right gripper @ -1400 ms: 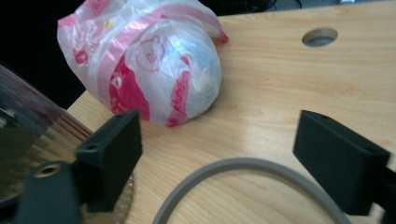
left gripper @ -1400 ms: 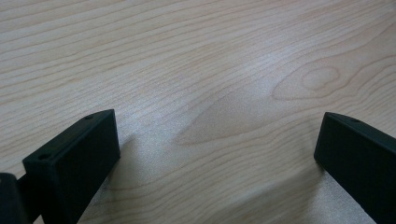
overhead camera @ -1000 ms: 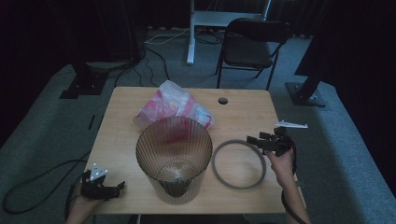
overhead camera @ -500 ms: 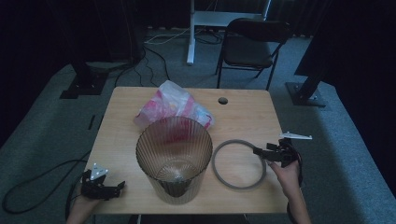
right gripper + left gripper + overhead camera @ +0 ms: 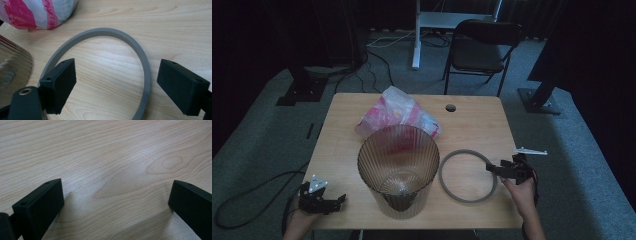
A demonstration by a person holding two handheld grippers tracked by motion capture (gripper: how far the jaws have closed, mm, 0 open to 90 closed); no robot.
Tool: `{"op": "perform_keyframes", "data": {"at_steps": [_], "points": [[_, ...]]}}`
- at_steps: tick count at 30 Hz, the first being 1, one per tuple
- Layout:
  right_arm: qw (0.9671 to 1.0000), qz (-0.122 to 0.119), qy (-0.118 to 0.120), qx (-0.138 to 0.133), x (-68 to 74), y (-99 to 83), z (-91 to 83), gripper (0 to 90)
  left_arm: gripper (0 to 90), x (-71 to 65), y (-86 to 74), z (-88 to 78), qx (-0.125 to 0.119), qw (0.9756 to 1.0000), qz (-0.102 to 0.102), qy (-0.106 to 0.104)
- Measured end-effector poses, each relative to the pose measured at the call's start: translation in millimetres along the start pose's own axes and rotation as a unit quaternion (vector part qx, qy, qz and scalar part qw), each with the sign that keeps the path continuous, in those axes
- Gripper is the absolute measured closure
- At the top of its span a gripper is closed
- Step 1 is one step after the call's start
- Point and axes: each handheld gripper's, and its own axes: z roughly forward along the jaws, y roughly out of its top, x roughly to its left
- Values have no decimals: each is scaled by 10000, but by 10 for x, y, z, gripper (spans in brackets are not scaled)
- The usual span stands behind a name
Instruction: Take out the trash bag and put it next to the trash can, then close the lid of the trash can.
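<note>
A ribbed, smoky translucent bin stands upright on the wooden table, near its front edge. Flat to its right lies a grey ring. A pink and white plastic bag sits behind the bin. My right gripper hovers open at the ring's right side, its jaws spread over the ring's rim. Down at the table's front left corner, my left gripper rests open above bare wood, holding nothing.
A round cable hole pierces the table's far side. Beyond the table stand a black chair and a white desk leg. Cables trail over the grey carpet at left.
My right gripper has dropped and moved toward the front, settling at the grey ring's right edge. The left gripper has stayed put.
</note>
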Motion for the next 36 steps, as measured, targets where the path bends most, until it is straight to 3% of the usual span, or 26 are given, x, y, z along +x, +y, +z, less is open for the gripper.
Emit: {"op": "perform_keyframes", "data": {"at_steps": [5,12,22,24,25,30,31,32,35,36], "points": [[9999,13,-92,67,-32,-27,11,150,1,0,1,0,2,10000,3,-2],[9987,55,-426,265,-115,-69,72,169,1,1,2,1,2,10000,8,-5],[9940,-68,-900,623,-122,-133,287,214,0,2,2,1,3,10000,9,-6],[9927,-139,-994,673,-101,-146,319,258,1,2,2,1,2,10000,10,-6],[9892,-202,-1256,728,-78,-154,349,286,1,2,1,1,1,10000,11,-6],[9840,-401,-1537,809,-30,-156,375,371,0,2,1,1,0,10000,12,-8],[9816,-486,-1646,834,-13,-159,380,412,0,2,2,1,3,10000,12,-8],[9772,-699,-1798,888,18,-165,391,469,1,2,1,1,-2,10000,13,-8],[9772,-746,-1785,878,29,-165,385,565,1,2,2,1,3,10000,12,-7],[9775,-740,-1786,843,29,-167,381,666,1,2,1,1,-2,10000,12,-7]]}}
